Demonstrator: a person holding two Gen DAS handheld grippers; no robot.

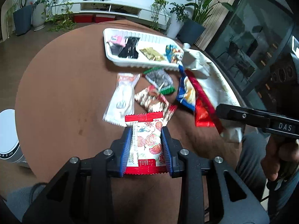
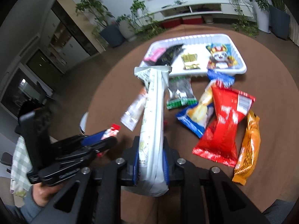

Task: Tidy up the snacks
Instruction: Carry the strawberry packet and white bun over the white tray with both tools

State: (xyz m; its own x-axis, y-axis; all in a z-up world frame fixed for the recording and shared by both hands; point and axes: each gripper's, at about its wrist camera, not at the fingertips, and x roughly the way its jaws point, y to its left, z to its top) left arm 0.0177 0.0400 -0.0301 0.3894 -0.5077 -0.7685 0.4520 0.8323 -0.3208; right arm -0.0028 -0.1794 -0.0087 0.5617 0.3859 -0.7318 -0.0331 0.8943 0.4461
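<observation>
Nearest the left wrist camera, the left gripper [image 1: 146,145] has its jaws closed on a red-and-white strawberry snack packet [image 1: 147,140], pinched flat between the blue pads just above the brown counter [image 1: 61,100]; beside it, the right gripper [image 2: 151,160] has its jaws narrowed tight on a long white snack bag [image 2: 152,123], which stands up out of the grip and looks clear of the counter, though how far is hard to tell.

Beyond the jaws, loose packets lie spread on the counter: a white-and-orange sachet [image 1: 122,97], a second red-and-white packet [image 1: 155,102], a green-edged seed packet [image 2: 180,93], a blue chip bag [image 2: 198,115], a red bag [image 2: 226,123] overlapping it, and an orange bar [image 2: 249,145] at the right edge.

Farther back sits the white tray [image 2: 241,63], already holding a pink packet [image 2: 156,55], black sticks [image 2: 170,55], gold sweets [image 2: 190,60] and a cartoon-face pack [image 2: 221,56].

The step in hand seems to be carrying two picked snacks toward the tray; the next move calls for reaching over the scattered packets without dragging them, finding bare tray floor, then releasing each in turn.
</observation>
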